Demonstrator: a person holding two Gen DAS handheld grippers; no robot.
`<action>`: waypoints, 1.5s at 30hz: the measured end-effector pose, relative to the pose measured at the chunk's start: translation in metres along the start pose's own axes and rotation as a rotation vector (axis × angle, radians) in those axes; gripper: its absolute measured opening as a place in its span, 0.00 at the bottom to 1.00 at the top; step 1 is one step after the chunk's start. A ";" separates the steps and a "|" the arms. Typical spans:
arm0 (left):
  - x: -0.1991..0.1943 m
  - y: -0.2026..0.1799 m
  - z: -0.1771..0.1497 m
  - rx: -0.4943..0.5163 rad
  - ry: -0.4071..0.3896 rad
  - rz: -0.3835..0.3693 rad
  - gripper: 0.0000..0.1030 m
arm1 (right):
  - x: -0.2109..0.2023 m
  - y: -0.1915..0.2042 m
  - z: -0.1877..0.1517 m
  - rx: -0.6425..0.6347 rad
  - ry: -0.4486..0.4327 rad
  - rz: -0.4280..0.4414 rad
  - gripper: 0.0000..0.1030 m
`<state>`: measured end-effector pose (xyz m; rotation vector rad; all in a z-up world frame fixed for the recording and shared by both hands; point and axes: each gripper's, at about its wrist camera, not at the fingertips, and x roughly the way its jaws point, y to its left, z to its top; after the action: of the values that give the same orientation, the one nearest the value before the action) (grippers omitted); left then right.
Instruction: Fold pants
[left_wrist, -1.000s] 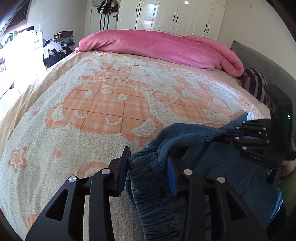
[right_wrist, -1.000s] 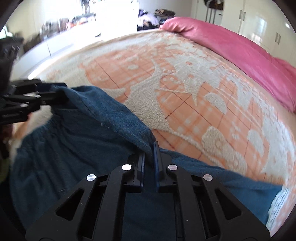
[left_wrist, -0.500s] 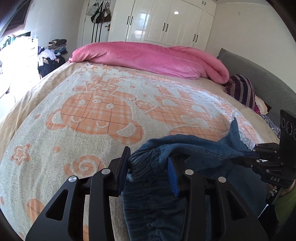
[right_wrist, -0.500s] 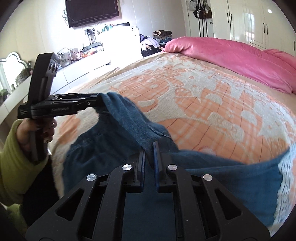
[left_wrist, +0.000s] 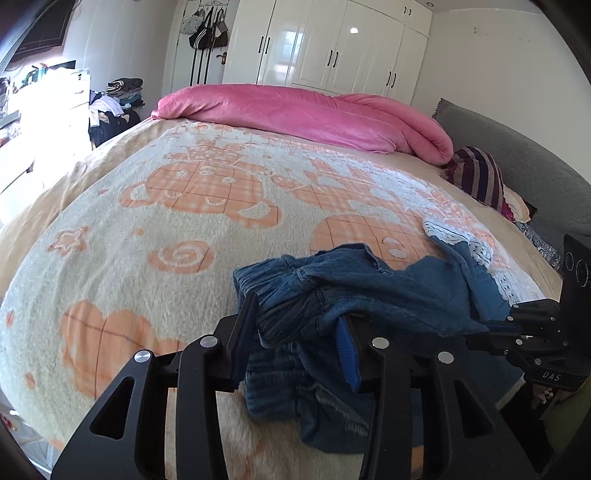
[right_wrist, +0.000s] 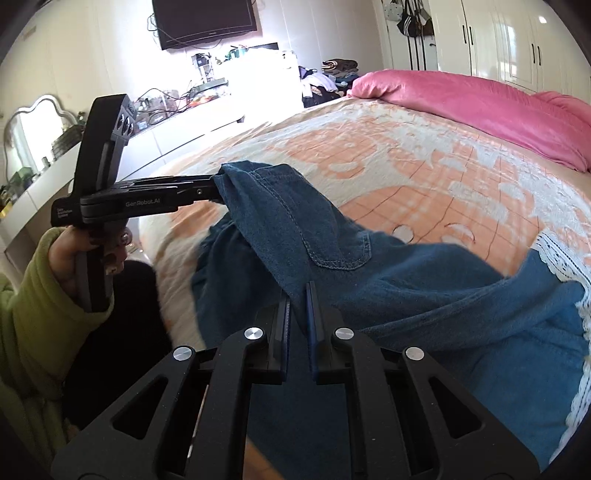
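Note:
Blue denim pants (left_wrist: 369, 291) with white lace hems (left_wrist: 465, 240) hang lifted over the near edge of the bed. My left gripper (left_wrist: 295, 325) is shut on the bunched waistband, which fills the gap between its fingers; it shows from the side in the right wrist view (right_wrist: 218, 188). My right gripper (right_wrist: 298, 295) is shut on the pants' (right_wrist: 424, 288) upper edge near a back pocket (right_wrist: 332, 243); it shows at the right of the left wrist view (left_wrist: 491, 328). The fabric stretches between the two grippers. The legs trail onto the bed.
The bed carries a cream and orange fleece blanket (left_wrist: 184, 206). A pink duvet (left_wrist: 303, 114) lies along the far side. A striped cushion (left_wrist: 476, 177) and grey headboard (left_wrist: 517, 162) are at the right. White wardrobes, a TV (right_wrist: 205, 20) and a cluttered dresser line the walls.
Both grippers have pulled back and risen with the pants still gripped. The waistband now hangs higher off the blanket, and more of the bed and room shows in both views.

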<state>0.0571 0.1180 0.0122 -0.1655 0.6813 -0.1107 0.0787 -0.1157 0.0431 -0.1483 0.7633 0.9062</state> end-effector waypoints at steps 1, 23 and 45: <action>-0.003 -0.002 -0.002 0.009 0.003 0.007 0.38 | -0.002 0.003 -0.002 -0.004 -0.001 0.003 0.03; -0.027 0.008 -0.039 -0.019 0.142 0.091 0.53 | 0.005 0.049 -0.041 -0.109 0.115 0.034 0.04; 0.012 -0.045 -0.026 0.106 0.202 0.078 0.53 | 0.010 0.048 -0.053 -0.056 0.169 0.099 0.12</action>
<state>0.0475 0.0689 -0.0069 -0.0251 0.8803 -0.0888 0.0179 -0.1014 0.0062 -0.2405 0.9081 1.0184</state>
